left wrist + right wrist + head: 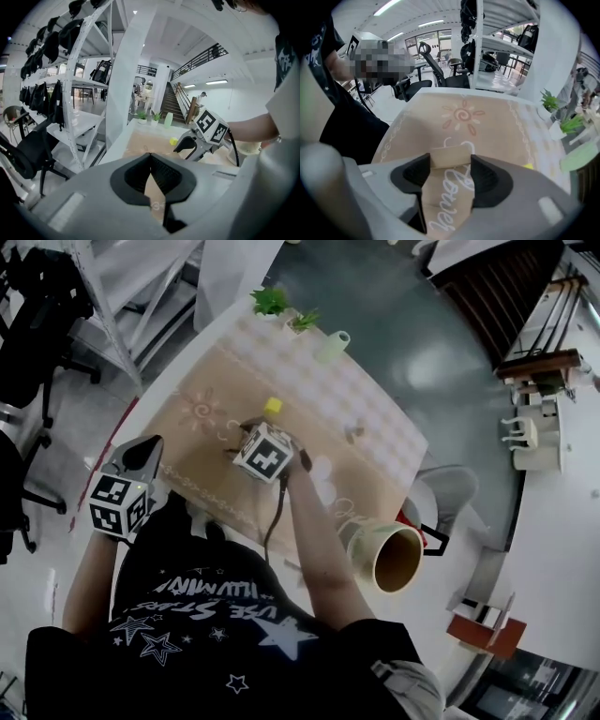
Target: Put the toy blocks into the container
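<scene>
White table (167, 381), rounded edge, seen from above in the head view. Beige patterned mat (202, 411), covering most of the tabletop; sun motif near its 10 o'clock corner. Container (386, 532), cylindrical, tan inside, lying at the table's 4 o'clock edge with its mouth towards 4 o'clock, well apart from the blocks. Left gripper (150, 157), at 8 o'clock in the head view, off the table edge and beside the person's dark shirt; jaw tips meet, nothing between them. Right gripper (450, 165), over the middle of the mat, jaws well apart and set against the two sides of a tan block (449, 153) that fills the gap between the pads; the block sits low over the mat. Two small potted plants (272, 302), at the table's 12 o'clock end. Pale green cup (333, 345), at 4 o'clock from the plants. Yellow block (273, 407), on the mat at 12 o'clock from the right gripper's marker cube, near it but apart. Small brown piece (353, 432), at 3 o'clock from that cube; too small to identify.
</scene>
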Demonstrator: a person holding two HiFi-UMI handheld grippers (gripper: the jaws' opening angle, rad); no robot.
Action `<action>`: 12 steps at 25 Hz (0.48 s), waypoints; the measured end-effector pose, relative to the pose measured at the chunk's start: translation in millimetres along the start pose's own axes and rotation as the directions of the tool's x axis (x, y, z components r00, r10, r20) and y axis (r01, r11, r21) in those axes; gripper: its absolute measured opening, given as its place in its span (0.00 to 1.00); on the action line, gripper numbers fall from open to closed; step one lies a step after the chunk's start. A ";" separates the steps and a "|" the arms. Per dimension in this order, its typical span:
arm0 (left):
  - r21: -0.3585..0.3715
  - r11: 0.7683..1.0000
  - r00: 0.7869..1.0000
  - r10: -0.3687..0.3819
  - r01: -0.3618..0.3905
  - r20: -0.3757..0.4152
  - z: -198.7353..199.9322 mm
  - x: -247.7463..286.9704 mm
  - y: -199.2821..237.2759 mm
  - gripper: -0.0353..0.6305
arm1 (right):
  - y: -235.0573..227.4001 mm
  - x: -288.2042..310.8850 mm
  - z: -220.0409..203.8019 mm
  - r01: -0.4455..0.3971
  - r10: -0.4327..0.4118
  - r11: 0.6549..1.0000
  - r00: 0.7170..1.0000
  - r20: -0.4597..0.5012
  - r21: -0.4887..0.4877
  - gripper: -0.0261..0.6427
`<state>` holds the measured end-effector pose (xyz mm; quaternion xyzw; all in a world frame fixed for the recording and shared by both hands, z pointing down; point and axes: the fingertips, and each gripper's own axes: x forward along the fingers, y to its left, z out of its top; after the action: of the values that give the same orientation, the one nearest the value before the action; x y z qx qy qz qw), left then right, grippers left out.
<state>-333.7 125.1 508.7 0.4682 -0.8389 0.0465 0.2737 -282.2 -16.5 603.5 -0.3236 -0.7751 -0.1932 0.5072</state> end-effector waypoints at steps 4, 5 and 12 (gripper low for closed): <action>0.023 0.999 0.999 -0.041 0.041 0.003 8.9 7.7 -3.4 0.07 | -2.4 -23.1 3.7 0.051 -0.062 0.991 0.994 0.087 0.121 0.44; 0.029 0.998 0.999 -0.052 0.052 0.005 11.7 10.4 -5.0 0.07 | -4.1 -31.0 3.7 0.068 -0.085 0.986 0.991 0.108 0.150 0.44; 0.119 0.968 0.975 -0.223 0.220 0.009 43.5 47.6 -39.5 0.07 | -27.6 -106.5 -13.4 0.245 -0.349 0.879 0.915 0.201 0.409 0.44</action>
<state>-339.3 52.3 488.8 0.5747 -0.7801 0.0597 0.2400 -263.1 -77.2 512.7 -0.1200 -0.8996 -0.0717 0.4137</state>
